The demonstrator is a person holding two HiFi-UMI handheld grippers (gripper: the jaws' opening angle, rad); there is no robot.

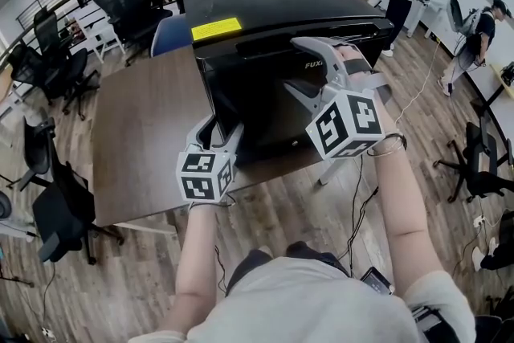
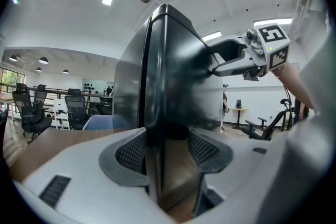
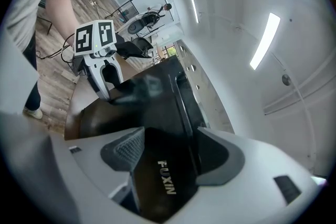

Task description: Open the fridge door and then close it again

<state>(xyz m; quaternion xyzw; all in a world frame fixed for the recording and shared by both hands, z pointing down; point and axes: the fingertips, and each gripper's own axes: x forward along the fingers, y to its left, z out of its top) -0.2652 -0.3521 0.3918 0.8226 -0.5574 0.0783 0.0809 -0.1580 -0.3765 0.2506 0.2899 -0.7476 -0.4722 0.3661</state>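
Black fridge (image 1: 265,4) on brown table (image 1: 144,140)

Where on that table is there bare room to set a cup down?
Left of the fridge, the table is bare out to its edge. The fridge top is bare too, apart from a yellow sticker. The front strip is narrow and crowded: the left gripper and right gripper clamp the door there.

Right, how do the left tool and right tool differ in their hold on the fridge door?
The left tool grips the fridge door low on its left edge; the right tool grips it up top, by the FUXIN logo. The left tool's jaws look narrower set than the right's. Both hold the door.
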